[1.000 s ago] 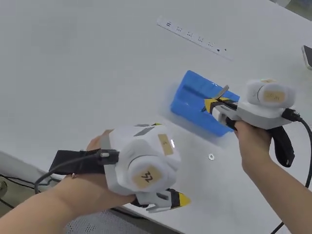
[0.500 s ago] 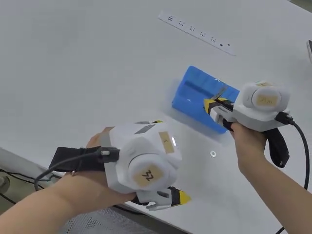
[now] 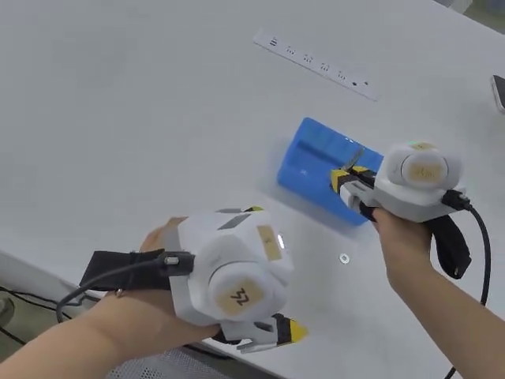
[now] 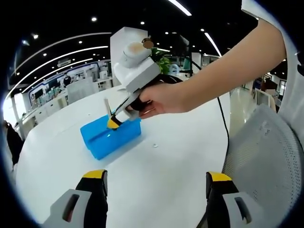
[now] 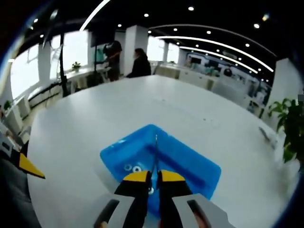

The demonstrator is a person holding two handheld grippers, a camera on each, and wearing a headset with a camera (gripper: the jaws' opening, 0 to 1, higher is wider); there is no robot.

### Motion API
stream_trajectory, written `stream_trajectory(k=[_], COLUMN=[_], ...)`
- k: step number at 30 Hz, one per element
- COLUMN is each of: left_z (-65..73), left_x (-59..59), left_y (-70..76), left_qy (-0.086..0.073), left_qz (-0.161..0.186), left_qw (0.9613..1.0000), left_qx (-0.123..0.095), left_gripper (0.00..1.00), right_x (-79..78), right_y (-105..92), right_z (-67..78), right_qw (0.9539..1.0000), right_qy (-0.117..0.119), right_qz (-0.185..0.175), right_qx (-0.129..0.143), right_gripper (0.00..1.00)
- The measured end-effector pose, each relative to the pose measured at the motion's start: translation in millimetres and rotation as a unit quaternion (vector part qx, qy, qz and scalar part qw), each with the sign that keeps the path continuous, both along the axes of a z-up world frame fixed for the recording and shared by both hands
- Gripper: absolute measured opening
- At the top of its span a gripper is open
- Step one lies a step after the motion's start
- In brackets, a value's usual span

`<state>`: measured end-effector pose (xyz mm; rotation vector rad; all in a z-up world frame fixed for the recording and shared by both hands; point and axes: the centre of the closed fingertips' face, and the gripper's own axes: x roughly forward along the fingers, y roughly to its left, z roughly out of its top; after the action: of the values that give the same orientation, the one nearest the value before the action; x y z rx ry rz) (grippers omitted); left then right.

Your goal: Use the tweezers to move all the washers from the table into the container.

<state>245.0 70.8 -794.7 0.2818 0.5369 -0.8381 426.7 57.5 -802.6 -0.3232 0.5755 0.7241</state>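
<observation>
Yellow-tipped jaws of the right gripper [image 5: 152,183] are pressed together on the tweezers [image 5: 156,154]. Their thin tips run out toward 12 o'clock over the blue container [image 5: 190,166]. Whether the tips carry anything I cannot tell. Two washers [image 5: 132,168] lie on the container floor at 10 o'clock from the jaws, close by.

In the head view this gripper sits over the container's 4 o'clock corner, with a hand wrapped round its grip. One washer [image 3: 344,258] lies on the white table [image 3: 158,118] at 6 o'clock from those jaws, just clear of the container's near wall.

The left gripper [image 4: 156,202] has its jaws wide apart with nothing between them. In the head view it is at 7 o'clock from the container, by the table's near edge. A power strip [image 3: 316,63] lies at 12 o'clock from the container, well apart.
</observation>
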Motion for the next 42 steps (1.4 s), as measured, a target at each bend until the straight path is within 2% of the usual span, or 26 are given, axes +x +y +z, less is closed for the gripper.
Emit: stream_trajectory(k=[1,3,7,10,12,16,20,26,33,42], left_z=[0.1,0.2,0.2,0.0,0.2,-0.9,-1.4,-2.8,-3.4,-4.6], left_x=[0.1,0.4,0.5,0.7,0.6,0.1,-0.6,-0.4,0.9,0.2], left_y=[0.1,0.2,0.5,0.5,0.2,-0.3,-0.8,-0.4,1.3,1.3], left_qy=[0.000,0.000,-0.001,-0.002,-0.002,-0.003,-0.003,-0.003,-0.003,-0.004], left_qz=[0.000,0.001,0.001,0.001,0.000,-0.003,-0.005,-0.006,-0.002,-0.005], left_qw=[1.0000,1.0000,1.0000,1.0000,1.0000,1.0000,1.0000,0.9999,0.9999,0.9998], left_qx=[0.000,-0.001,0.001,0.002,0.001,0.004,0.007,0.011,0.014,0.019], left_gripper=[0.87,0.87,0.87,0.87,0.87,0.86,0.86,0.86,0.85,0.85], right_x=[0.2,-2.2,-17.1,-30.8,-39.4,-54.2,-62.5,-67.8,-74.3,-77.0], right_y=[-1.3,-4.8,-19.1,-31.9,-44.0,-62.3,-72.4,-73.6,-67.9,-72.2], right_z=[6.3,15.5,39.9,47.4,44.3,29.4,17.7,3.8,-9.9,-16.9], right_qw=[0.9996,0.9985,0.9963,0.9955,0.9951,0.9933,0.9911,0.9878,0.9886,0.9903], right_qy=[0.000,0.003,-0.007,-0.009,-0.007,0.015,0.031,0.055,0.070,0.065], right_qz=[-0.012,-0.025,-0.042,-0.053,-0.066,-0.090,-0.106,-0.119,-0.108,-0.105], right_qx=[0.024,0.049,0.074,0.078,0.073,0.072,0.074,0.085,0.079,0.064], right_gripper=[0.04,0.04,0.04,0.04,0.04,0.04,0.04,0.04,0.04,0.04])
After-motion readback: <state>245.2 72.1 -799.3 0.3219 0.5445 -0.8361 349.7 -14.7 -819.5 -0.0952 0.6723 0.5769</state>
